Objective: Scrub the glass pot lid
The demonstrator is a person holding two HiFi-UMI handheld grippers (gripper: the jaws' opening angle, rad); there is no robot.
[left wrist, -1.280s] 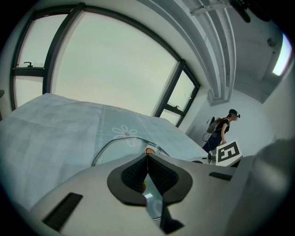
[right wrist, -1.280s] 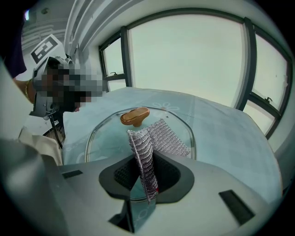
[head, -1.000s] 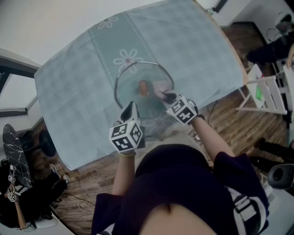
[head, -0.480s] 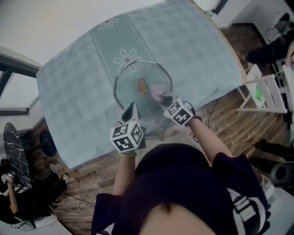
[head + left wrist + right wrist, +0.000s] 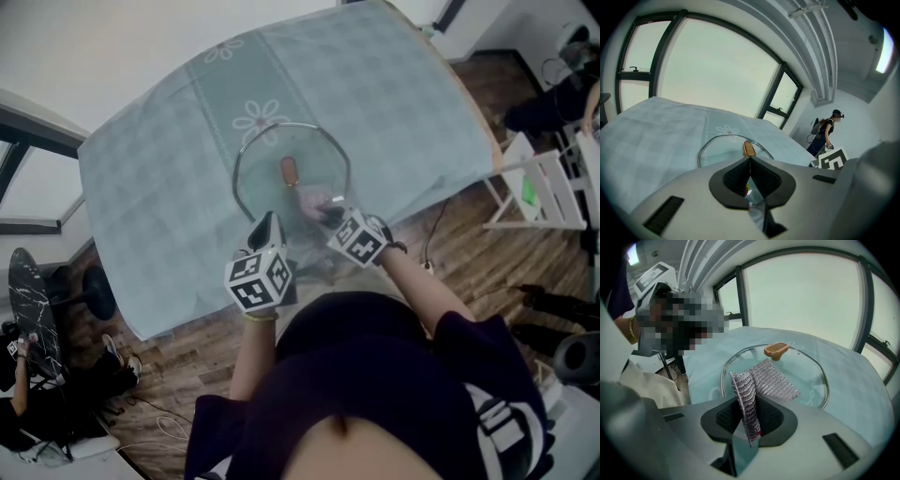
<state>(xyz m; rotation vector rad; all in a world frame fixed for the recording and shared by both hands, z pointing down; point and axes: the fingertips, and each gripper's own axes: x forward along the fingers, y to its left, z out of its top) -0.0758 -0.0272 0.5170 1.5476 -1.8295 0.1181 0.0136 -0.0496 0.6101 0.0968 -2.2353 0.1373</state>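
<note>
1. Sliding toward the person across the glass, the right gripper (image 5: pixel 330 214) has drawn its silver mesh scouring cloth (image 5: pixel 314 202) from beside the knob (image 5: pixel 289 172) to a patch nearer the left gripper (image 5: pixel 267 223). The glass pot lid (image 5: pixel 262 169) and the left gripper have kept their places.
2. That lid lies knob-up in the middle of the pale blue checked tablecloth (image 5: pixel 403 103), just on the person's side of a printed daisy.
3. The right gripper's jaws are clamped on a bunched fold of the cloth. In the right gripper view the free part lies spread on the glass on the near side of the brown knob.
4. The left gripper's jaws are closed together at the lid's near edge. Its own view shows the metal rim in the small gap behind the pad tips, so it appears to pin the rim and steady the lid.
5. Judged from this, a scrubbing stroke is under way over the near right part of the glass, and the far half and left side probably remain to be worked.
6. In the head view the marker cubes cover both sets of jaws. In the gripper views each gripper's body hides the lid's near rim. How hard the cloth presses, and whether the glass carries any soil or suds, cannot be made out.
</note>
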